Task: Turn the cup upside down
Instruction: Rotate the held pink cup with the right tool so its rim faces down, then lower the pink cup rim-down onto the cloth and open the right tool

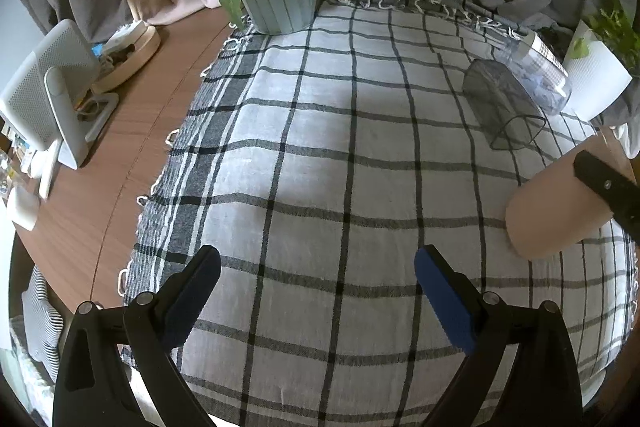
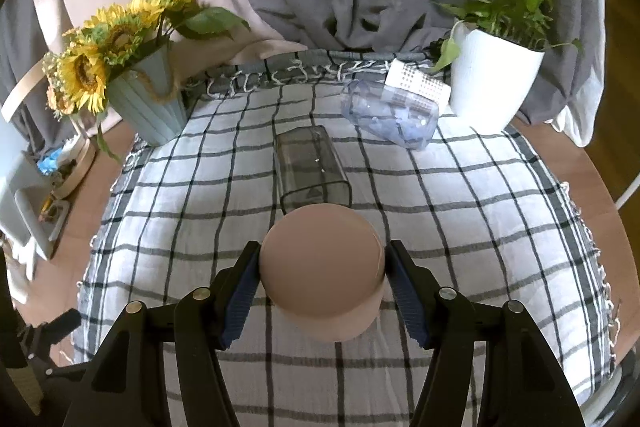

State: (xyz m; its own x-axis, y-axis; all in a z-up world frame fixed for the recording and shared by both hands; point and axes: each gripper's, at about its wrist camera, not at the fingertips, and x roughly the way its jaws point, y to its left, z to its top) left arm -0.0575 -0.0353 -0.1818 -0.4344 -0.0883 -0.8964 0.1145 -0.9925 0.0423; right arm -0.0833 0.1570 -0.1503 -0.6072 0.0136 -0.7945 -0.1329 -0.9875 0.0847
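The cup (image 2: 322, 269) is a plain matte pinkish-beige one, smooth, no handle or print that shows. In the right wrist view its flat closed base faces the camera as a round disc, with a bit of the side wall visible below it, so it's turned away from upright. It sits pinched on both sides between the blue pads of the right hand-held gripper (image 2: 322, 269). In the left wrist view the cup (image 1: 560, 203) shows as a short cylinder tilted over, base end pointing lower left, over the checked cloth at the right edge. Whether it touches the cloth is hard to tell. The mouth isn't visible in either view.
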